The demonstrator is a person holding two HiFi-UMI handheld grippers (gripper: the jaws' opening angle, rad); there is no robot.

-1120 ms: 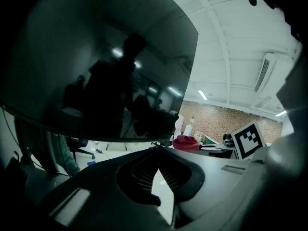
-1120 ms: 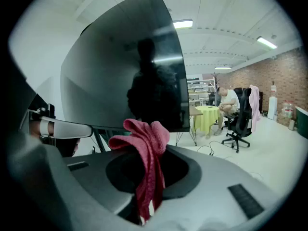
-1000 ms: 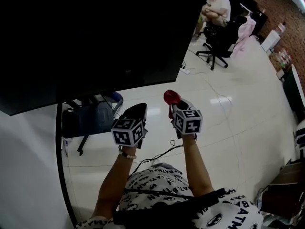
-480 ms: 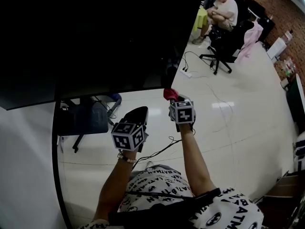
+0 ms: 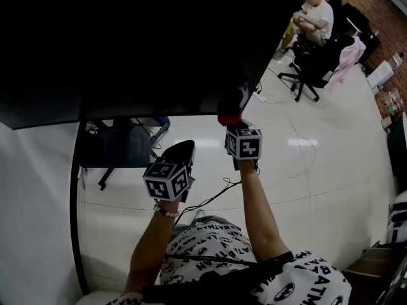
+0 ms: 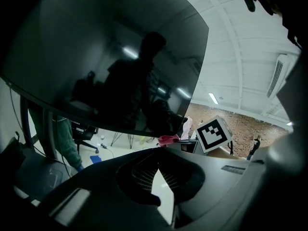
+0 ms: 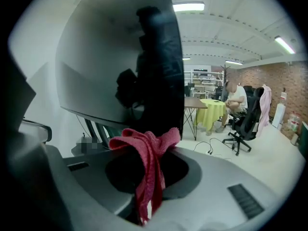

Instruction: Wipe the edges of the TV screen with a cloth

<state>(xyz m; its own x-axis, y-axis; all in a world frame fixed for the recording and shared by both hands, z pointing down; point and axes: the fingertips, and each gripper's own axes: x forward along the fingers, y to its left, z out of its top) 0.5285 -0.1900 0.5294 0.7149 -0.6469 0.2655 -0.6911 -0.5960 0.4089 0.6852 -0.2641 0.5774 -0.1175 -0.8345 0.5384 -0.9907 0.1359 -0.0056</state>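
White glossy floor (image 5: 318, 170) spreads across the right half of the head view, with a brick wall along the upper right. The TV screen (image 5: 127, 43) fills the upper left, big, black and switched off, showing only dim reflections.

Right gripper (image 5: 234, 129) is up at the screen's bottom edge, close to its lower right corner, jaws clamped on a red cloth (image 7: 147, 150). The cloth is bunched and folded, a crumpled lobe sticking out to each side of the jaws and a strip hanging down between them. It looks pressed against the frame's underside, though the dark there makes contact hard to confirm.

Left gripper (image 6: 158, 152) sits lower and to the left, below the screen's bottom edge, tips together with nothing between them.

Room to move: open floor lies to the right of the screen's right edge, crossed by a thin cable (image 5: 280, 107). An office chair (image 5: 311, 62) with a seated person is well apart at the upper right. Under the screen, left of both grippers, stands a dark chair (image 5: 121, 148).
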